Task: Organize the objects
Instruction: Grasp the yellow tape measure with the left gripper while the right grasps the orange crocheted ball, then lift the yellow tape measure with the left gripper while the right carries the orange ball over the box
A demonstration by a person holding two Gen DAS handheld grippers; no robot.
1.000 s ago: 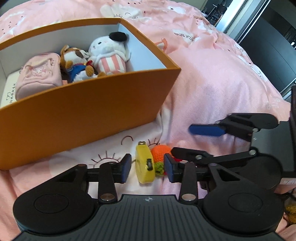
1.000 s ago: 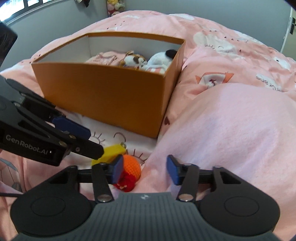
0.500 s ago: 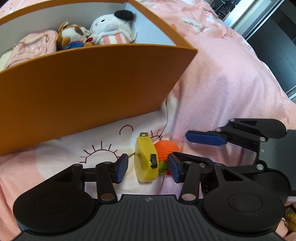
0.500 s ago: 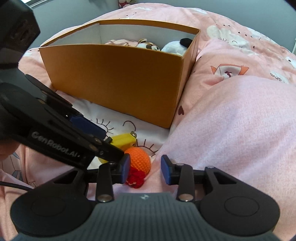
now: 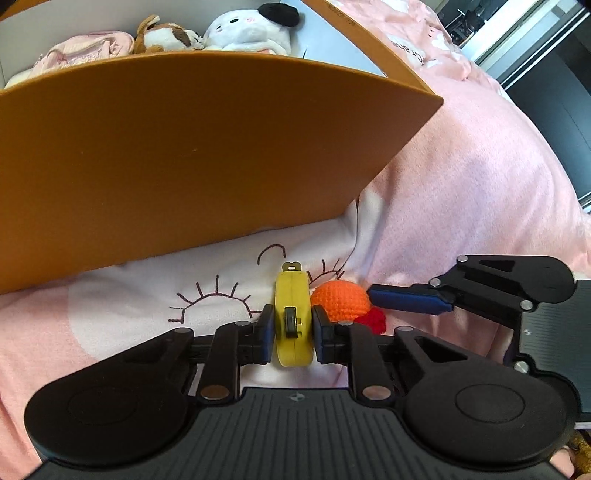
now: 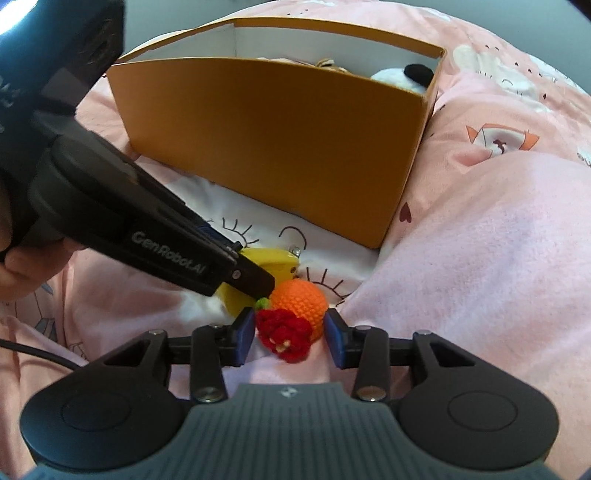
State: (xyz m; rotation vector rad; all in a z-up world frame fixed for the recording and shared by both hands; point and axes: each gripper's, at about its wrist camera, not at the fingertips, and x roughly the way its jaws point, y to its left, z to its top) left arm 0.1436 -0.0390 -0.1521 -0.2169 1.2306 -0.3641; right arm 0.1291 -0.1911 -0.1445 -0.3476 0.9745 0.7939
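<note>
A yellow tape measure [image 5: 293, 314] stands on edge on the pink bedspread, and my left gripper [image 5: 293, 332] is shut on its sides. It also shows in the right wrist view [image 6: 271, 260], partly behind the left gripper's arm. Beside it lies an orange crocheted ball [image 6: 301, 299] with a red crocheted flower [image 6: 282, 332]. My right gripper [image 6: 290, 334] is open with a pad on each side of the crochet toy, not pressing it. The orange box [image 5: 184, 147] stands just behind, with plush toys [image 5: 243, 33] inside.
A raised fold of pink blanket [image 6: 480, 258] lies right of the toys. The box [image 6: 295, 140] holds a pink pouch [image 5: 81, 55], a brown dog plush [image 5: 166, 35] and a white plush. A dark doorway [image 5: 546, 74] is at far right.
My left gripper moved forward and closed on the yellow tape measure. My right gripper moved left and lower, bringing its open pads around the orange and red crochet toy.
</note>
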